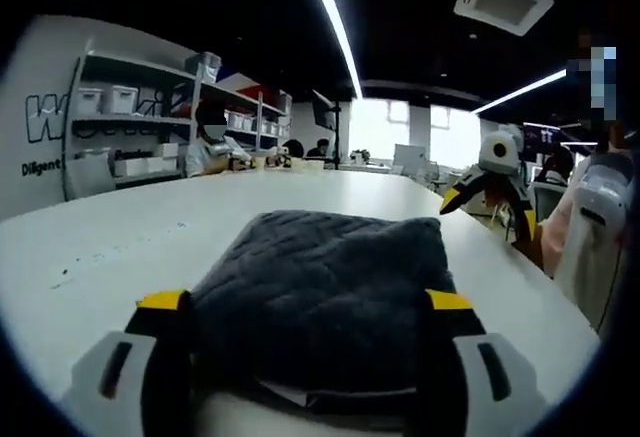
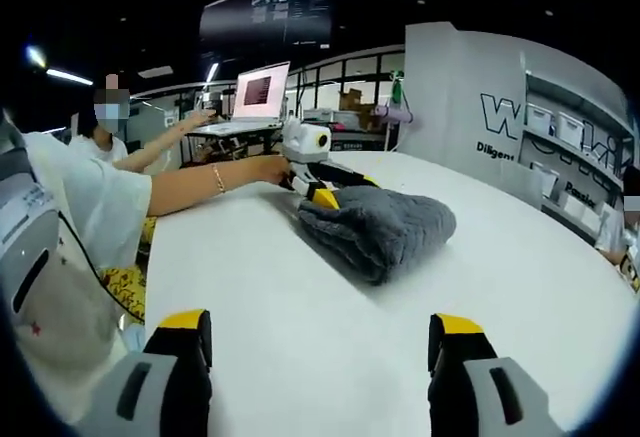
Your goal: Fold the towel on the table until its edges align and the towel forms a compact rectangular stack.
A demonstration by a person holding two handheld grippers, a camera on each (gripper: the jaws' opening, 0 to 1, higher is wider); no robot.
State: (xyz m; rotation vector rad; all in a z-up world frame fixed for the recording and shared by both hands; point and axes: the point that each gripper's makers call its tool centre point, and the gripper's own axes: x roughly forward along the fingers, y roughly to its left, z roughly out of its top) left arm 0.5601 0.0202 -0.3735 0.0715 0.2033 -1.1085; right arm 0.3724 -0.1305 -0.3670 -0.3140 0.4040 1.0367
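White table [image 2: 300,307] carries the folded grey towel [image 2: 378,225] near its middle. Left gripper [image 1: 312,302] — jaws apart, one on each side of the towel's near end. Right gripper [image 2: 320,342] — jaws apart over bare tabletop, well clear of the towel.

One folded grey towel [image 2: 378,227] is seen on one white table [image 2: 300,327]. Two grippers are counted, the left gripper [image 2: 318,189] and the right gripper [image 2: 320,357] (yellow-tipped jaws). One open laptop [image 2: 258,93] is seen; shelf bins are blurred, perhaps several.
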